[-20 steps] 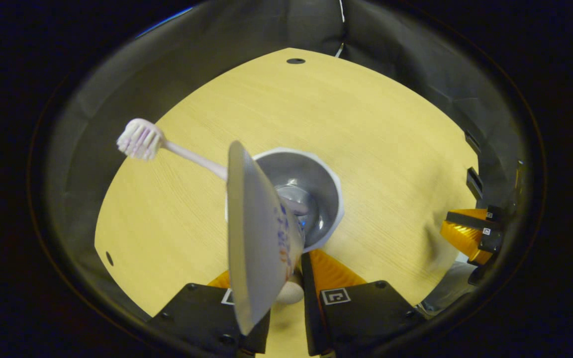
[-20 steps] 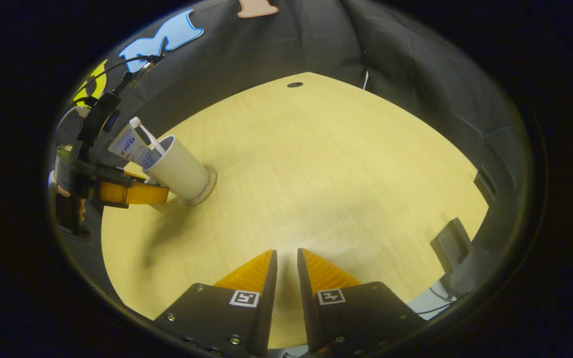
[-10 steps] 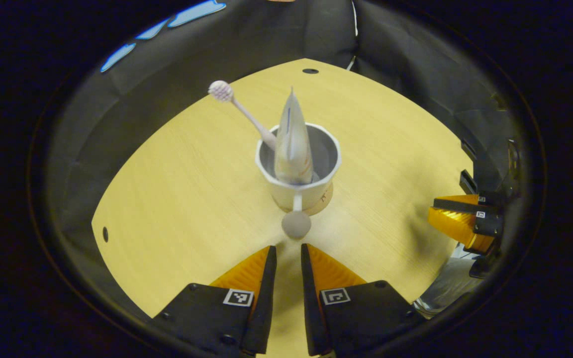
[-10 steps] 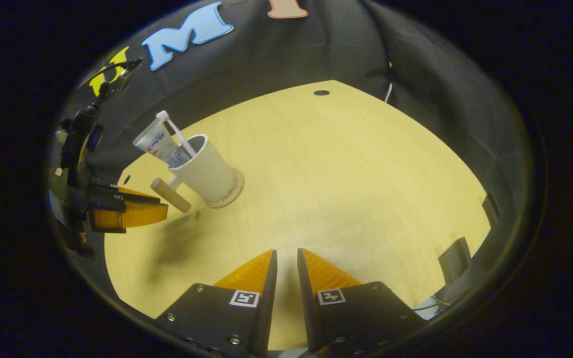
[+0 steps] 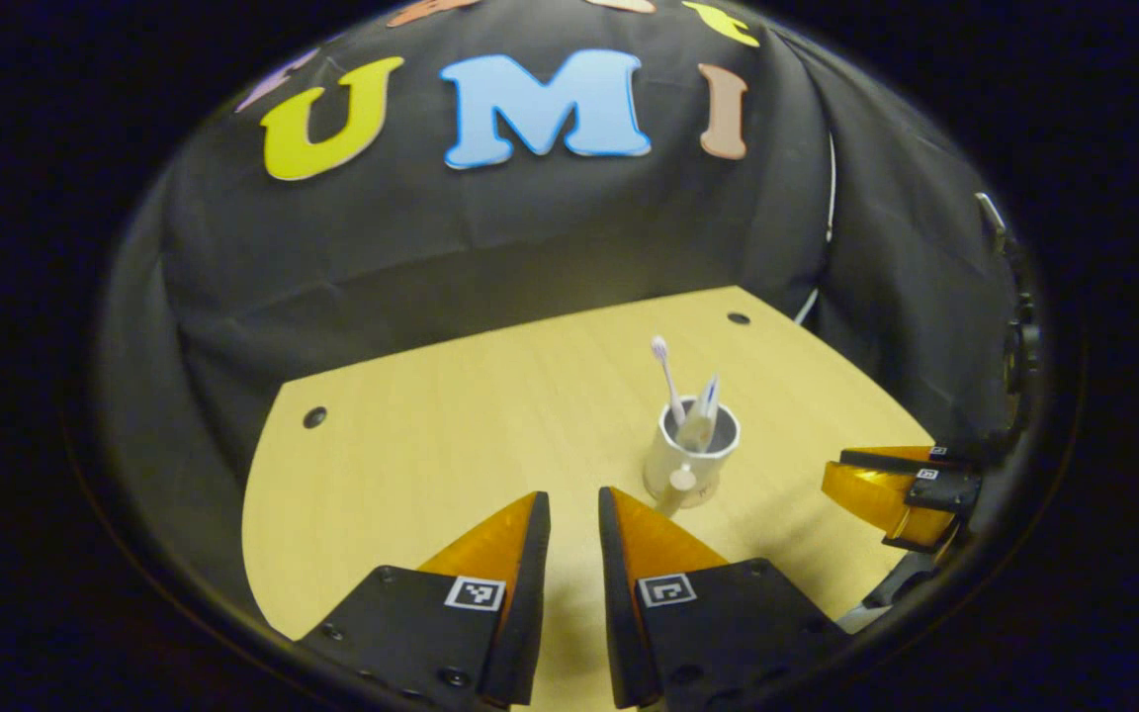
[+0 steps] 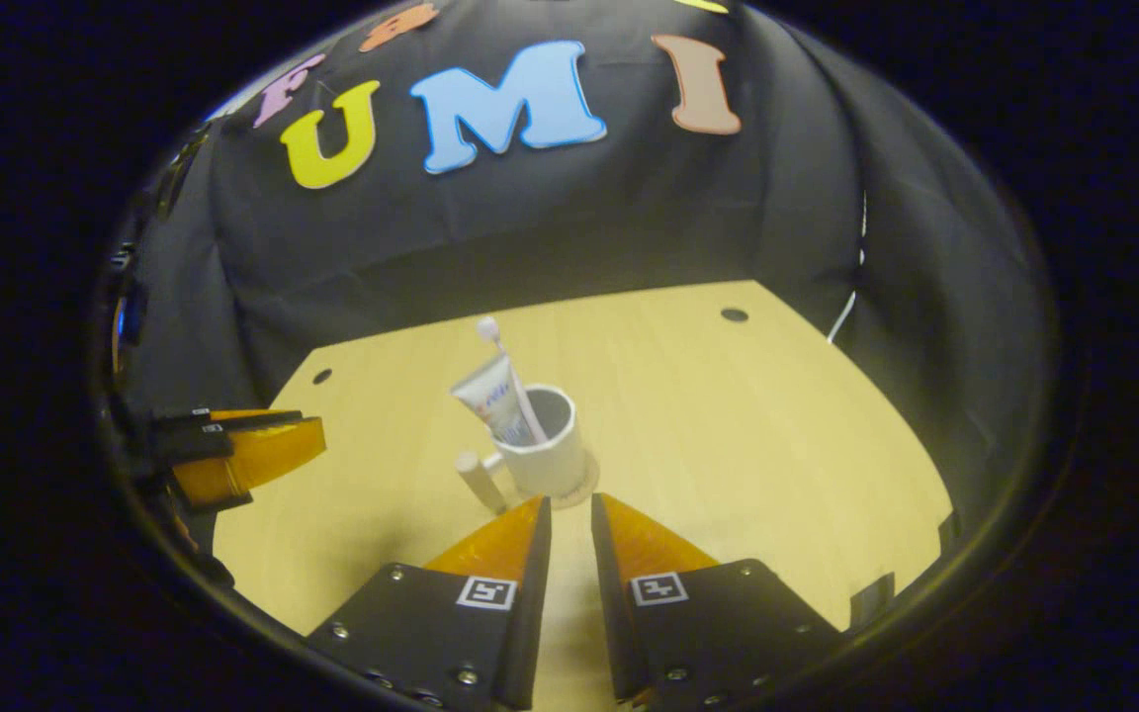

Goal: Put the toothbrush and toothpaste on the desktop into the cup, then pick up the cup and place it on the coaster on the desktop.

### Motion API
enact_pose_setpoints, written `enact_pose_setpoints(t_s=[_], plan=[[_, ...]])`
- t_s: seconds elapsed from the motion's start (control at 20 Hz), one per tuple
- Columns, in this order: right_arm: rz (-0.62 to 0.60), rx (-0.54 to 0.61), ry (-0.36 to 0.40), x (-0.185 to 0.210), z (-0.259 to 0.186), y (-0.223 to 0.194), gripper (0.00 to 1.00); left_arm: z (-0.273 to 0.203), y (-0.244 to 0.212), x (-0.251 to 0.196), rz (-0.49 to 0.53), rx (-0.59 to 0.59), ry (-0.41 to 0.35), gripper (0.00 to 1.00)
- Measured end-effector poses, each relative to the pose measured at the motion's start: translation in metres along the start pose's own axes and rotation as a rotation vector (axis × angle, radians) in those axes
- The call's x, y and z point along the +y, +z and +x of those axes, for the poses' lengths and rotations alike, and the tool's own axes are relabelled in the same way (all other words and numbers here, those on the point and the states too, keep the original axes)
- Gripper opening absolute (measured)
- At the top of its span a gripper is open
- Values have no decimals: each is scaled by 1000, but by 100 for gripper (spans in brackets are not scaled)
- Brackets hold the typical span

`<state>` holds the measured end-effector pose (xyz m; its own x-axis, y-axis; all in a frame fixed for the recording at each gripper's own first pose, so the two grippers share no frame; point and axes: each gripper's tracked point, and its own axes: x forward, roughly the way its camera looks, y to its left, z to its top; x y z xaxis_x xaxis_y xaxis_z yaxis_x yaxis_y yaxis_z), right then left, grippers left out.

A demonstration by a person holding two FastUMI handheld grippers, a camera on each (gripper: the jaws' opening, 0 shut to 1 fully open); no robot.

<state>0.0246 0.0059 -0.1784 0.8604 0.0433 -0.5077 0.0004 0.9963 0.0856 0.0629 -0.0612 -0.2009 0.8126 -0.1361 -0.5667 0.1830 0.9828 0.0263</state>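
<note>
At the bottom centre of the left gripper view, the left gripper (image 5: 574,514) showed ribbed orange wedge fingers on black matte mounts; they stood nearly together with a narrow gap, holding nothing. The right gripper (image 6: 570,519), bottom centre of the right gripper view, was of the same build, its fingers likewise nearly closed and empty. Just beyond its tips stood the white cylindrical cup (image 6: 552,453), smooth-walled with a stub handle, seated on a round pale coaster (image 6: 584,483) on the light wood-grain desktop (image 6: 747,435). A flat white toothpaste (image 6: 492,396) tube and a slender toothbrush (image 6: 505,371) leaned from the cup towards upper left. One second earlier the left gripper had been at the cup; it had since withdrawn, and the cup sat smaller, right of centre, in its view.
</note>
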Motion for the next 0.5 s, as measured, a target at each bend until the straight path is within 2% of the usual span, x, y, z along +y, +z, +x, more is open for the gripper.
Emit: enact_pose_setpoints(t_s=[0.15,0.35,0.5], plan=[[-68,-180,25,30,-27,59,26,-25,27,10,-41,-170,55,36],[-49,-342,100,70,-70,126,28,-72,94,25,-17,-383,124,33],[-48,-461,108,81,-98,170,28,-111,139,32,-2,-557,175,35]])
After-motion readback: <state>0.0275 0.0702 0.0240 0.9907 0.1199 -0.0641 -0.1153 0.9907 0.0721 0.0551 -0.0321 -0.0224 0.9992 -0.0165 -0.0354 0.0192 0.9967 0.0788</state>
